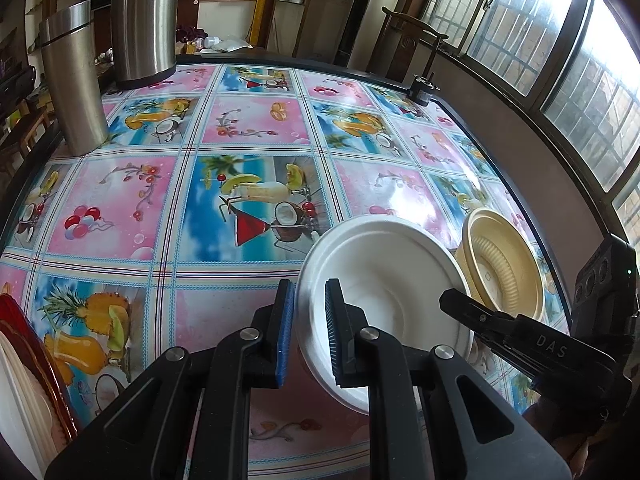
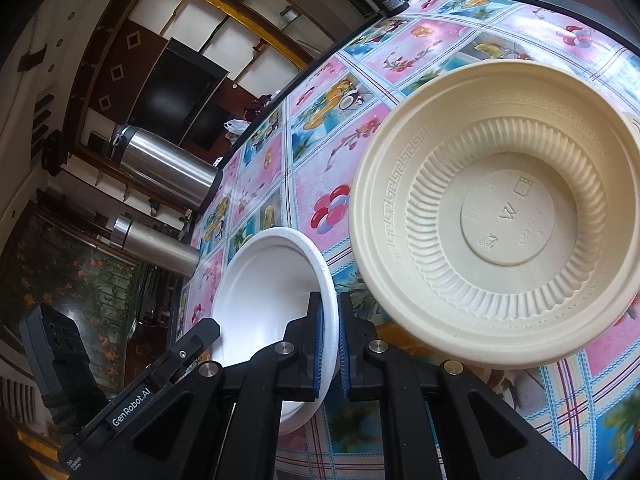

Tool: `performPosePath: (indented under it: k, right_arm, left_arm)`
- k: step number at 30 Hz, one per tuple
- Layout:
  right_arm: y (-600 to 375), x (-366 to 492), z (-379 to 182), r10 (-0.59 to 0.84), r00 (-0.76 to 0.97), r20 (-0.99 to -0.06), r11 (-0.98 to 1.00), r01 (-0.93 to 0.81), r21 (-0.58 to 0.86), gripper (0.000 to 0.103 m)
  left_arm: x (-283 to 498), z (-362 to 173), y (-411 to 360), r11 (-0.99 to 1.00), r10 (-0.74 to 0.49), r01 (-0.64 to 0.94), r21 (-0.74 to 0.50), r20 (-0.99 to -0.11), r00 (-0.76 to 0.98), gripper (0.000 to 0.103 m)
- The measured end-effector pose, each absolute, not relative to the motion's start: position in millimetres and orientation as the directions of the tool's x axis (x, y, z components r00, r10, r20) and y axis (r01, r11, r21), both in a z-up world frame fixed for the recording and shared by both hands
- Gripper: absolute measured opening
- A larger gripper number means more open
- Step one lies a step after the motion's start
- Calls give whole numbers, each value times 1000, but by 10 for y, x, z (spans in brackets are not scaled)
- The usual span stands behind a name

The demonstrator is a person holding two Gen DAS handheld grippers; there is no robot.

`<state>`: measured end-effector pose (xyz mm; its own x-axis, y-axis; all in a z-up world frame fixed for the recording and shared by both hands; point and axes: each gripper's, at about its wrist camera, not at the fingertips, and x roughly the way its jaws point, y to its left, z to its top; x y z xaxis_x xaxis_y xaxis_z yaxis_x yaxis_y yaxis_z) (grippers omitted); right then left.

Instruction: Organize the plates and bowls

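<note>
Left wrist view: left gripper [image 1: 310,330] clamping fingers [image 1: 285,332] on rim of white bowl [image 1: 384,280], tilting above bench [image 1: 248,136]; cream bowl [image 1: 504,264] leaning just behind. Right wrist view: right gripper [image 2: 329,346] pinching opposite rim of white bowl [image 2: 264,288], fingers [image 2: 316,344] seemingly closing; cream bowl [image 2: 508,216] standing beside.

Left wrist view: low over the surface [image 1: 256,128], facing across it toward the windows.
Right wrist view: rolled sideways, close behind the cream bowl [image 2: 504,216].
Shared: white bowl [image 1: 384,280], cream bowl, steel flasks [image 1: 76,80].
</note>
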<state>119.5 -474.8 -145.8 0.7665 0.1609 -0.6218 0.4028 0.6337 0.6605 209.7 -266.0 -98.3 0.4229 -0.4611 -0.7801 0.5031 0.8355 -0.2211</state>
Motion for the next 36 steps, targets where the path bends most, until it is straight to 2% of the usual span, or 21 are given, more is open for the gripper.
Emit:
performPosePath:
  k: [36]
  right_arm:
    - [-4743,1225,-1458,165,766,-621,635,399,662,10]
  left_arm:
    - [2100,-998,-2676,840,-451,498,-215,-786,422,13]
